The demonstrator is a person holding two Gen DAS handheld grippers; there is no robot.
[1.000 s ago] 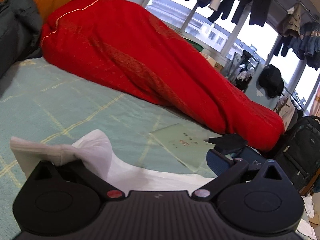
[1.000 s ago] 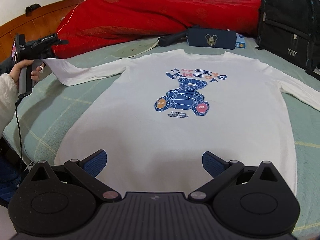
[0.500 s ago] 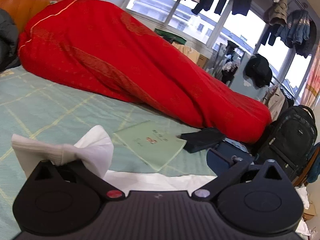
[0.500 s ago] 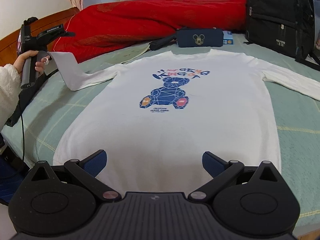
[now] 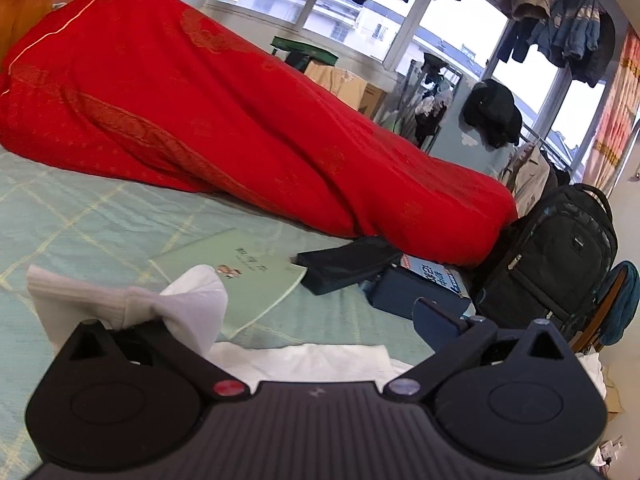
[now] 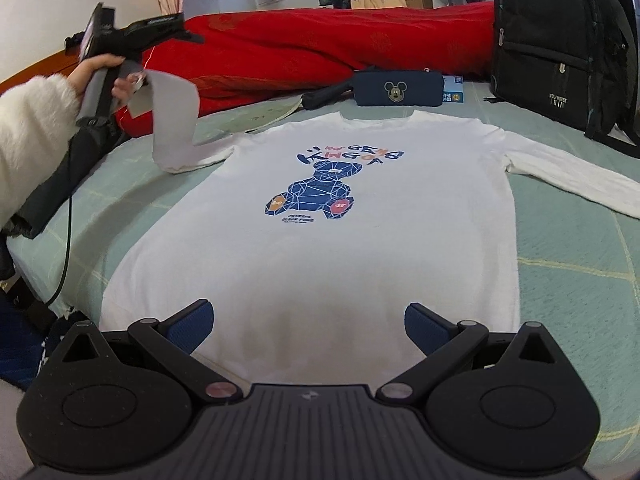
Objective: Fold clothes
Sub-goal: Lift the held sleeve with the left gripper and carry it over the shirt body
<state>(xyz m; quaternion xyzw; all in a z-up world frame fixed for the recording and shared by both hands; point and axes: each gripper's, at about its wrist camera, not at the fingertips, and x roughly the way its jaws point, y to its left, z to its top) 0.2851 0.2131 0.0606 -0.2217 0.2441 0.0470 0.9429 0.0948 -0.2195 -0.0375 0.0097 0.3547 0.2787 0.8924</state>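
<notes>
Up close in the left wrist view, the left gripper (image 5: 276, 312) looks open, yet the white ribbed sleeve cuff (image 5: 132, 304) is bunched at its left finger; a real pinch cannot be told.

Opposite, the right gripper (image 6: 307, 326) hovers open, empty, over the near hem of the white long-sleeved bear-print shirt (image 6: 320, 240) spread on the pale green checked bedsheet (image 6: 580, 280). The lifted cuff could slip free and spoil the fold.
</notes>
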